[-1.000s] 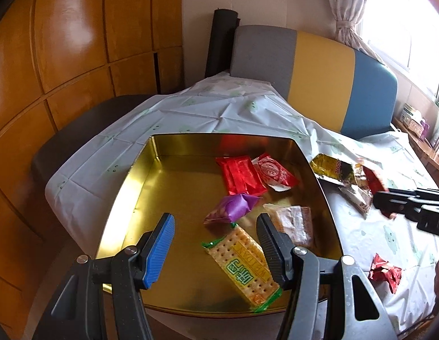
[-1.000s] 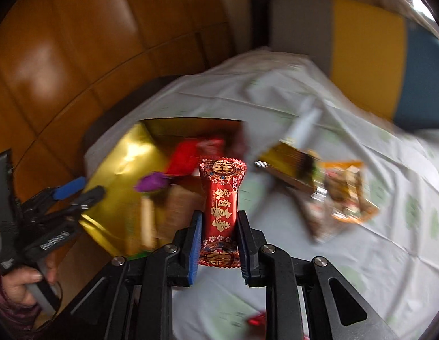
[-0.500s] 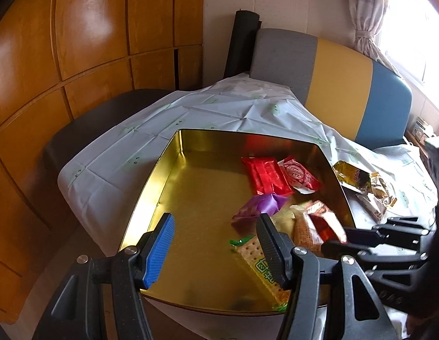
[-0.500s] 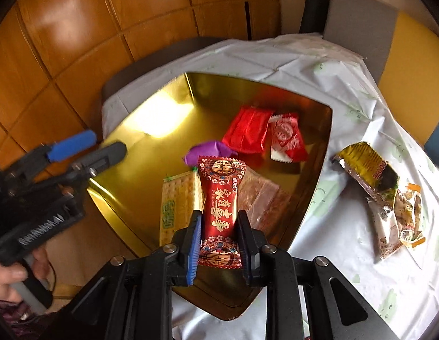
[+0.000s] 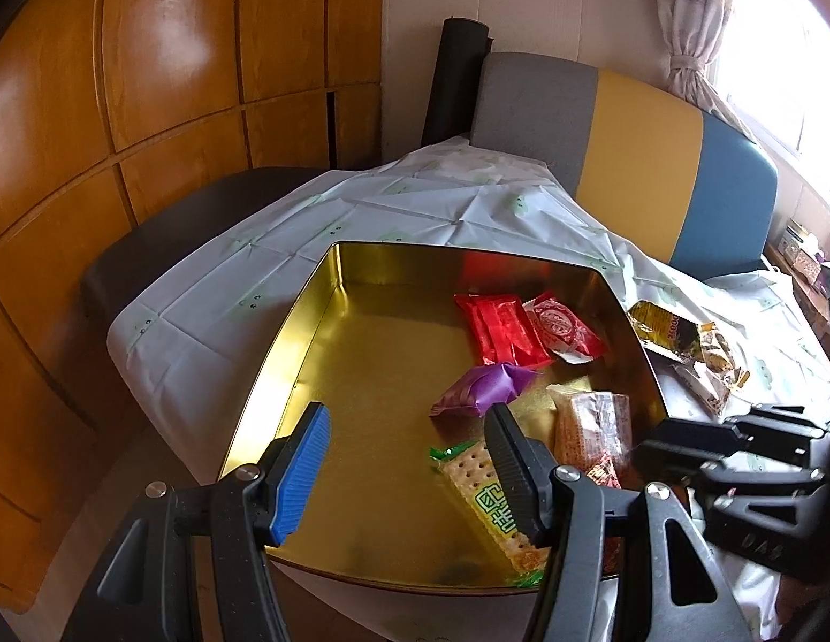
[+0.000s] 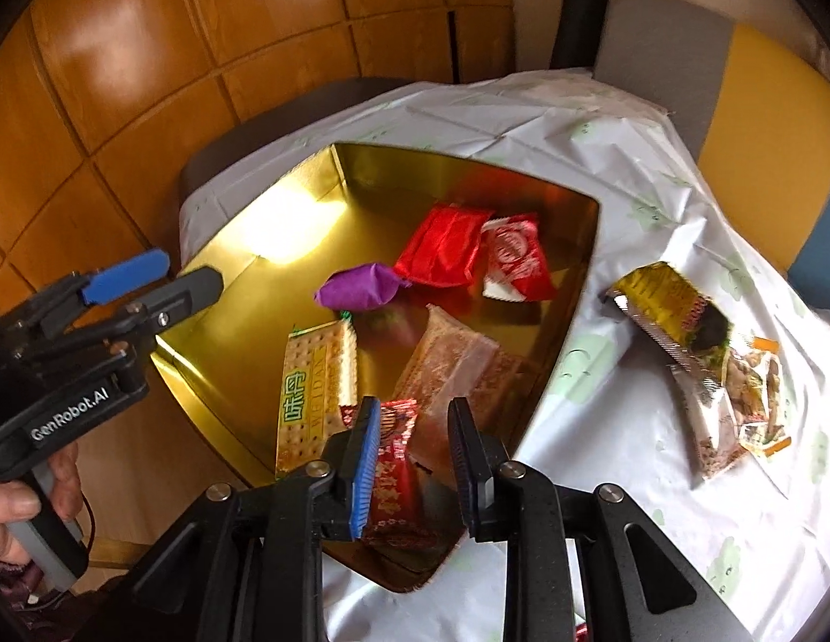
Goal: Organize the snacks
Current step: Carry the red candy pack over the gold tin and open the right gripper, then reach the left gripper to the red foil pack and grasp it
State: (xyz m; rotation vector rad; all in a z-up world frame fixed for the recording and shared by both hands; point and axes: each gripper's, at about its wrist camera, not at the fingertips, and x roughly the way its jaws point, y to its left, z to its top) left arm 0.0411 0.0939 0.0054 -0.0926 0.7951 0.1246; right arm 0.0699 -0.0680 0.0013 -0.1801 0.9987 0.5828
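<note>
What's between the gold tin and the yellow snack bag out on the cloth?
Nothing. Right wrist view shows only bare tablecloth between the gold tin and the yellow snack bag.

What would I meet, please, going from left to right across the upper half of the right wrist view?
left hand-held gripper → purple candy → plain red packet → red-and-white packet → gold packet → nut packet

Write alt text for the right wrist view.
Right gripper above the near corner of the gold tin, a red packet between its pads, against the blue one. Five snacks lie in the tin; more packets lie on the tablecloth.
</note>
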